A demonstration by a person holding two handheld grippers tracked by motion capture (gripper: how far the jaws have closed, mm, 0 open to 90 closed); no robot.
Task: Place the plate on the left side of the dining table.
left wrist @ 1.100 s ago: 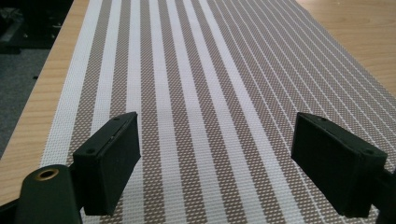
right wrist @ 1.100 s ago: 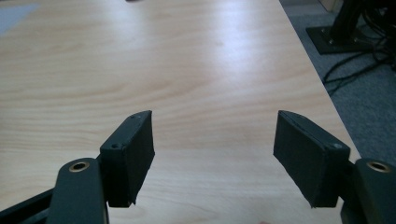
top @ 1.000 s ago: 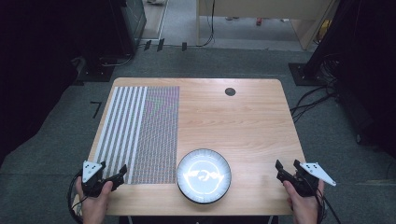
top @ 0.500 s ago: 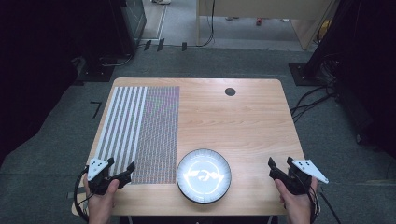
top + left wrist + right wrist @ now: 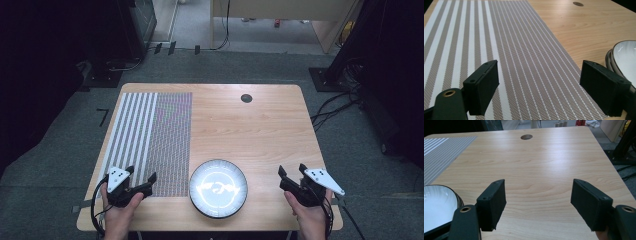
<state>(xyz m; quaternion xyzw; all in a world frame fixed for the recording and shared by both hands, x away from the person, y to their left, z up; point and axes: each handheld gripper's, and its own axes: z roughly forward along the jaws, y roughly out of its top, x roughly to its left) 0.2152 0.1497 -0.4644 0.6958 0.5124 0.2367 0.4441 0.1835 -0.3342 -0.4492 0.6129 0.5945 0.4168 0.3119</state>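
A white bowl with a dark rim [image 5: 218, 188] sits near the front edge of the wooden table [image 5: 250, 130], a little right of a striped placemat [image 5: 150, 140]. My left gripper [image 5: 141, 178] hovers open over the mat's front right corner, with the striped placemat [image 5: 506, 57] between its jaws and the bowl's edge [image 5: 624, 53] off to the right. My right gripper [image 5: 291, 173] is open over bare wood to the right of the bowl; the bowl [image 5: 436, 205] lies to its left. Neither gripper holds anything.
A round cable hole [image 5: 246, 98] is set in the table near its far edge. Cables [image 5: 335, 107] lie on the grey floor to the right, and dark equipment stands around the table.
Both hands have come inward and forward over the table: the left gripper now sits over the mat's front corner, the right one closer to the bowl. Both stay open.
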